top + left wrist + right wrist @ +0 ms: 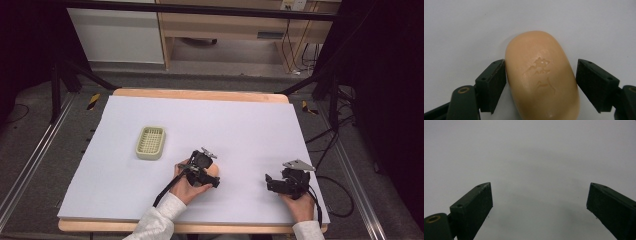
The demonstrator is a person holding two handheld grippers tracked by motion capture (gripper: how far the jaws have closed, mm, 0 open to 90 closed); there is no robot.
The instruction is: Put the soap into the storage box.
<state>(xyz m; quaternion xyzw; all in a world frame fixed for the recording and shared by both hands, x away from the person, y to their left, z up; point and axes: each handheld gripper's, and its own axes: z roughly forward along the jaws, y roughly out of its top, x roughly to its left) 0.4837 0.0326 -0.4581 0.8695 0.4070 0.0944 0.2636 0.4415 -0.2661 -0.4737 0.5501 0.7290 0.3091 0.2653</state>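
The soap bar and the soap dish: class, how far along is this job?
Done: the left gripper has its jaws on either side of the soap bar, one touching, one just apart. In hand: closing for the grasp; the bar lies on the table. Left: probably lifting it into the soap dish, which looks empty. The right gripper waits open.

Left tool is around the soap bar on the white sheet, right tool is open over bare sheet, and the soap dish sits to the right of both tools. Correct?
Not quite. The soap dish sits to the left of both tools, as the high view shows. The rest holds: the left tool has its jaws either side of the soap bar on the white sheet, and the right tool is open over bare sheet.
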